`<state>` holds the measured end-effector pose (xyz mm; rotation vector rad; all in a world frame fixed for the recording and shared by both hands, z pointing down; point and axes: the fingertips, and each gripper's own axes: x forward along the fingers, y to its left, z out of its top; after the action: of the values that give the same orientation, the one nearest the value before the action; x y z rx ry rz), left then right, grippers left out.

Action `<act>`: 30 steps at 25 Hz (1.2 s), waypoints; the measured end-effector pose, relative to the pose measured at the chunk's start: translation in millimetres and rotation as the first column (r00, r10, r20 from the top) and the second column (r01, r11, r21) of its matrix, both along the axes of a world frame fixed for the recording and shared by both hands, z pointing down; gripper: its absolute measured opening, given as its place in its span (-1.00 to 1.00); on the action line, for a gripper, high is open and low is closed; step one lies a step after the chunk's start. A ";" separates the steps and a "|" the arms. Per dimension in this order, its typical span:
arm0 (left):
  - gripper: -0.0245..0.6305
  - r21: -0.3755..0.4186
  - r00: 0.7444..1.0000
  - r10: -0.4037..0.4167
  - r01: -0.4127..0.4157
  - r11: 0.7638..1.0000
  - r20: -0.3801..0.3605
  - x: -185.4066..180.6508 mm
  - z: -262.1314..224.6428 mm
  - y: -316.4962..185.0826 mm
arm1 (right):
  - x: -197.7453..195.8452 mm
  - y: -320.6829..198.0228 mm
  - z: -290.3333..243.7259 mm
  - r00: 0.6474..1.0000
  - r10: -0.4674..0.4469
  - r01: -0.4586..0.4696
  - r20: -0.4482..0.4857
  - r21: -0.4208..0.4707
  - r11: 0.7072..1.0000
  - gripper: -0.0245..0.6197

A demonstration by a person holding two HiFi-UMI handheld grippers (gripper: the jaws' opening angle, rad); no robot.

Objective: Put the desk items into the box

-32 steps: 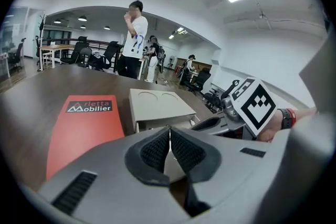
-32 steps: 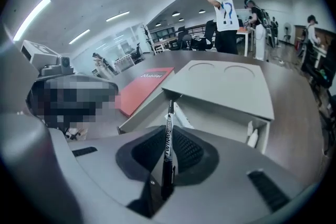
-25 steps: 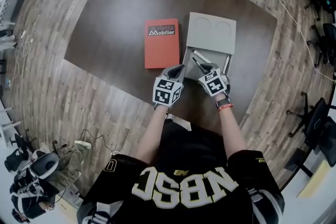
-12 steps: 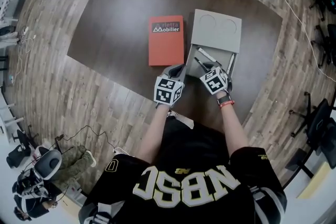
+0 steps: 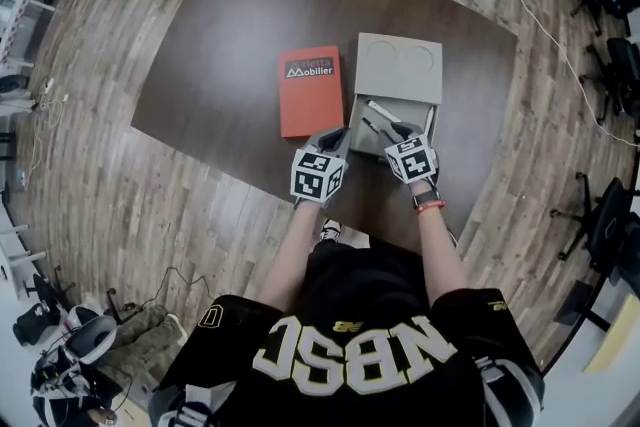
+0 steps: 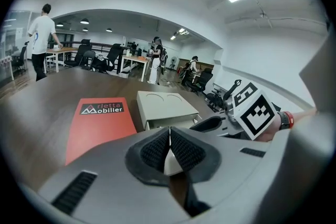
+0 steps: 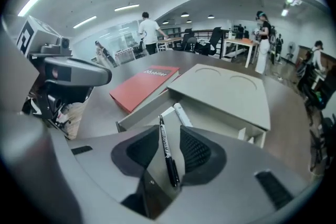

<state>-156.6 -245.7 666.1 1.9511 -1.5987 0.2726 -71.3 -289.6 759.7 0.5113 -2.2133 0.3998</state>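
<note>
A: Your right gripper (image 7: 169, 149) has its jaws opening, with the black pen (image 7: 166, 141) between them.
B: The box (image 7: 226, 93) drawer is just ahead of it. Your left gripper (image 6: 169, 150) is closed and empty.

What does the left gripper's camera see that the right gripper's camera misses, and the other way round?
Only the left gripper view: the left gripper, jaws pressed shut, and a wristband. Only the right gripper view: the right gripper, jaws opening with a black pen between them, and a white marker lying inside the grey box. Both: the red book and that box.
</note>
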 end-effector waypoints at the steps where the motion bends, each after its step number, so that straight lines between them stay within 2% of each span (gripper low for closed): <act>1: -0.87 0.009 1.000 0.009 -0.009 1.000 0.001 1.1 -3.4 -1.0 | 3.7 -1.3 -6.6 0.999 0.028 -0.028 0.016 0.006 1.000 -0.52; 4: -0.87 0.032 0.999 0.036 -0.036 0.999 -0.001 8.9 -12.5 -4.1 | 21.5 -4.6 -25.8 0.989 0.128 -0.129 0.077 -0.003 0.992 -0.52; 9: -0.87 0.077 0.995 0.095 -0.095 0.993 -0.001 28.6 -29.6 -12.2 | 55.9 -13.2 -63.1 0.944 0.278 -0.285 0.177 0.012 0.958 -0.53; 14: -0.87 0.137 0.992 0.124 -0.125 0.983 0.019 41.1 -52.5 -15.0 | 91.5 -10.8 -96.6 0.897 0.374 -0.398 0.235 0.060 0.916 -0.58; 18: -0.87 0.217 0.991 0.117 -0.127 0.968 0.060 47.1 -78.8 -20.1 | 122.9 -8.2 -124.0 0.838 0.459 -0.505 0.296 0.100 0.857 -0.65; 24: -0.87 0.309 0.991 0.100 -0.125 0.943 0.094 49.8 -110.3 -8.1 | 139.9 12.2 -157.8 0.779 0.507 -0.584 0.370 0.131 0.801 -0.76; 30: -0.87 0.338 0.972 0.184 -0.225 0.914 0.149 77.2 -117.5 6.9 | 155.2 28.3 -174.7 0.731 0.533 -0.638 0.427 0.150 0.755 -0.90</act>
<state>-79.4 -238.8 548.7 2.4260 -1.6009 0.1920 83.9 -261.2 585.0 1.4375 -2.4311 0.5352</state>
